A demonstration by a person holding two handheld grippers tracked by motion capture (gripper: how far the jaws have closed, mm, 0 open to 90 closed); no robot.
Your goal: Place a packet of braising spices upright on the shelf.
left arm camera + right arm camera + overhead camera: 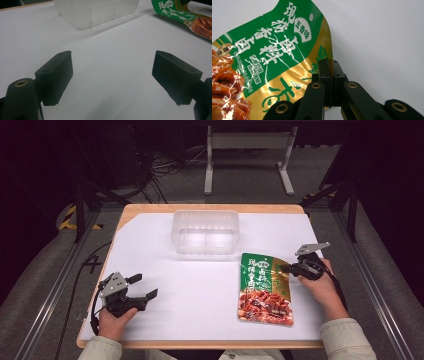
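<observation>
The right gripper [286,268] has its fingers [327,75] pinched on the right edge of the green food pouch [263,289], which lies flat on the worktop [200,290] at about four o'clock from the clear plastic tub [205,231]; so the grasp looks made, while lifting and carrying the pouch, probably into the tub, is still to do. The left gripper [146,287] rests at eight o'clock near the front edge, fingers [56,75] wide apart and empty, and bare worktop lies between pouch and tub, with the right edge close by the right hand.
</observation>
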